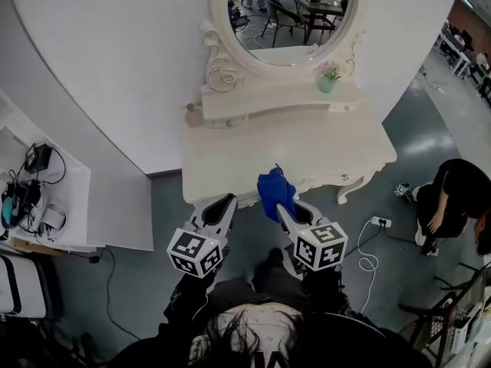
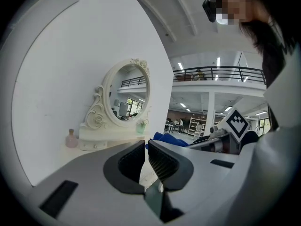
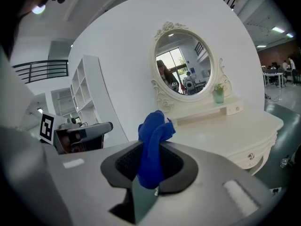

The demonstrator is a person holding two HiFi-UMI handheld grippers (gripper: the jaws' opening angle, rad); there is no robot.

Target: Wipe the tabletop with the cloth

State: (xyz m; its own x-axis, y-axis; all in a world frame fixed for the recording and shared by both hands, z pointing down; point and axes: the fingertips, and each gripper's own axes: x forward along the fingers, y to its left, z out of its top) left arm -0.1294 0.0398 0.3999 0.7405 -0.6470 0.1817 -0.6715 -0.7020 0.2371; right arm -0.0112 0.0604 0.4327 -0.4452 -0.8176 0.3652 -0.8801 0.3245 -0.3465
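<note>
My right gripper [image 1: 280,205] is shut on a blue cloth [image 1: 275,192], held over the front edge of the white dressing table [image 1: 230,159]. In the right gripper view the blue cloth [image 3: 153,140] stands bunched up between the jaws of the right gripper [image 3: 151,161]. My left gripper [image 1: 228,202] hovers just off the table's front edge, to the left of the cloth. The left gripper [image 2: 146,158] has its jaws nearly touching with nothing between them, and the blue cloth [image 2: 169,139] shows beyond them.
An oval mirror [image 1: 288,10] stands at the table's back, on a raised shelf [image 1: 261,102] with a small green pot [image 1: 327,80] and a pink bottle [image 1: 193,115]. White shelves [image 1: 46,198] with cables are at left. A person [image 1: 453,198] crouches on the floor at right.
</note>
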